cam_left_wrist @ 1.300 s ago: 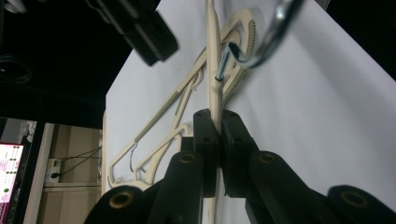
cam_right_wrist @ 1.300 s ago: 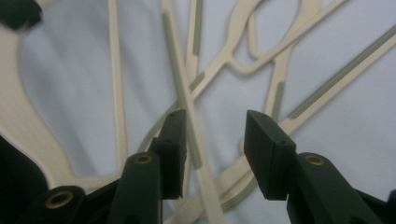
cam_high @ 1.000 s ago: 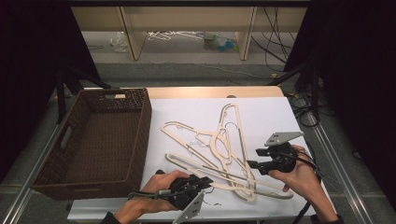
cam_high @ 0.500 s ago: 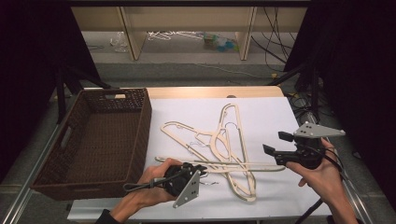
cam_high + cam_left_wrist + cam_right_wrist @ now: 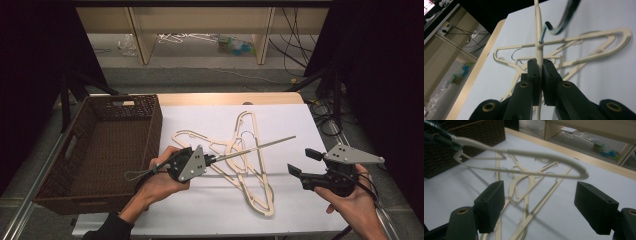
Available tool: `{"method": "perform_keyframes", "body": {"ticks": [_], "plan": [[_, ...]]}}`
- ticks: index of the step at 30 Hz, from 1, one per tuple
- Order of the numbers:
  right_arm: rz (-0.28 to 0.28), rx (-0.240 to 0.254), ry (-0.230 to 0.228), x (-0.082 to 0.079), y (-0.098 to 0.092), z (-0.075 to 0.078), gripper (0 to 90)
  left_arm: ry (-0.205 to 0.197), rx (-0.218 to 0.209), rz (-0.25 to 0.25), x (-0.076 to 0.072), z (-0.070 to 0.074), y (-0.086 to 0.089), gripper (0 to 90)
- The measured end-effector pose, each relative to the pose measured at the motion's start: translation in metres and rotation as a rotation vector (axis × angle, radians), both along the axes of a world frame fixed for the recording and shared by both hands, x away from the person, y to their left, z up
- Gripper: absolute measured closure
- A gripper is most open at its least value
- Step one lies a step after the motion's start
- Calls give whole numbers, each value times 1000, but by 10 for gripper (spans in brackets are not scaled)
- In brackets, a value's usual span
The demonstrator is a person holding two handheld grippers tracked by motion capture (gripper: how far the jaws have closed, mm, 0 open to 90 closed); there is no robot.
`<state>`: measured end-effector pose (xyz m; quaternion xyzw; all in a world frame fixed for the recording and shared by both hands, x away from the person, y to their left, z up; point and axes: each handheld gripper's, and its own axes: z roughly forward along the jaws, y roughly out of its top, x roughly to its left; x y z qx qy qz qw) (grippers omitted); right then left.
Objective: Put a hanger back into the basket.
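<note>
Clamped on one cream hanger [image 5: 250, 149], the left gripper [image 5: 212, 161] lifts it edge-on off the pile of hangers [image 5: 245, 180], likely heading for the basket [image 5: 100, 150]. Jaws of the right gripper [image 5: 302, 162] have just been opening, nothing between them, apparently after letting go.

Lifted off the white table [image 5: 210, 210]: one cream hanger [image 5: 255, 146], flat among the others [image 5: 250, 172] a second ago, now up in the air, edge-on and slanting toward the far right, clamped in the left gripper [image 5: 212, 160]. Left hand [image 5: 160, 177] shifted from the near table edge up and toward the basket [image 5: 100, 150]. Right gripper [image 5: 300, 162] let go, jaws just been opening and now spread wide with nothing between, drawn back to the right, well apart from the pile.
</note>
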<state>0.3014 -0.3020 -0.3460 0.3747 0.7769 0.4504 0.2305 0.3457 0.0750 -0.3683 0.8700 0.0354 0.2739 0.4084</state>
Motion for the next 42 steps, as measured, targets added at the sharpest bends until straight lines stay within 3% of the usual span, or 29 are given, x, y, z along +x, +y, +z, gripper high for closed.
{"method": "perform_keyframes", "body": {"ticks": [2, 4, 5, 7, 8, 11, 12, 15, 18, 19, 21, 23, 24, 30, 31, 33, 36, 37, 38, 42], "plan": [[8, -6, 3, 0, 0, -3, 257, 42, -64, 21, 4, 10, 7, 859], [15, -4, 10, 0, 1, -5, 257, 59, -81, 25, 6, 15, 11, 859], [17, -2, 12, -1, 1, -6, 257, 94, -148, 39, 6, 23, 15, 859], [15, 3, 5, -1, 2, -8, 257, 104, -169, 43, 7, 27, 18, 859], [19, 0, 6, -2, 2, -10, 256, 141, -221, 65, 6, 35, 23, 859], [34, 0, 20, -4, 6, -16, 257, 167, -254, 91, 6, 42, 28, 858], [41, -5, 21, -4, 8, -18, 257, 196, -296, 124, 5, 49, 36, 859], [61, -18, 32, -5, 10, -25, 257, 259, -356, 142, 6, 57, 51, 859], [72, -28, 46, -5, 12, -32, 255, 295, -388, 151, 6, 63, 60, 859], [71, -32, 52, -5, 13, -34, 255, 332, -434, 158, 5, 70, 69, 859], [77, -37, 63, -4, 14, -38, 255, 365, -479, 159, 3, 78, 78, 859], [87, -43, 74, -4, 15, -41, 255, 374, -492, 157, 1, 83, 81, 859], [95, -51, 72, -4, 15, -42, 255, 385, -506, 147, -4, 93, 86, 859], [99, -55, 81, -5, 15, -43, 255, 392, -531, 160, -12, 119, 104, 858], [99, -58, 79, -5, 15, -44, 255, 373, -524, 178, -14, 129, 114, 859], [102, -62, 71, -5, 15, -45, 255, 363, -525, 185, -16, 135, 119, 859], [96, -55, 82, -6, 14, -47, 255, 300, -500, 243, -18, 151, 143, 859], [96, -55, 82, -6, 14, -47, 255, 300, -500, 243, -18, 151, 143, 858], [96, -61, 82, -6, 14, -48, 254, 276, -493, 283, -16, 154, 156, 859], [98, -64, 83, -6, 15, -51, 250, 254, -486, 340, -11, 151, 177, 859]]}}
